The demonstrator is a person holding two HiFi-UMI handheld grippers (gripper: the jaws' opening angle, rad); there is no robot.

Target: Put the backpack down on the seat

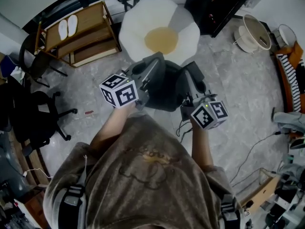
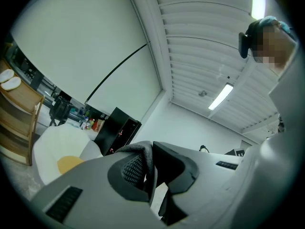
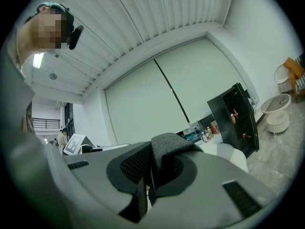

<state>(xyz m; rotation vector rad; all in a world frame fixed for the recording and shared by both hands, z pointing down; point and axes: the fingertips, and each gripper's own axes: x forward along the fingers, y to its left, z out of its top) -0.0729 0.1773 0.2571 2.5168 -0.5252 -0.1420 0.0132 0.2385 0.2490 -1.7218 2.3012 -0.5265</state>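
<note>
A dark grey backpack (image 1: pixel 164 92) hangs between my two grippers, above the marble floor and just short of the seat. The seat (image 1: pixel 159 32) is a white, egg-shaped cushion chair with a yellow centre, also seen low left in the left gripper view (image 2: pixel 59 147). My left gripper (image 1: pixel 148 73) is shut on a grey backpack strap (image 2: pixel 142 159), which runs between its jaws. The right gripper (image 1: pixel 193 80) is shut on another padded strap (image 3: pixel 167 149). Both point level toward the seat. The bag's lower part is hidden under the grippers.
A wooden shelf (image 1: pixel 81 30) holding white slippers stands at the back left. A black office chair (image 1: pixel 33 113) is at the left. A black cabinet (image 1: pixel 217 4) stands right of the seat. A white fan (image 1: pixel 255 32) and cables (image 1: pixel 248 151) lie at the right.
</note>
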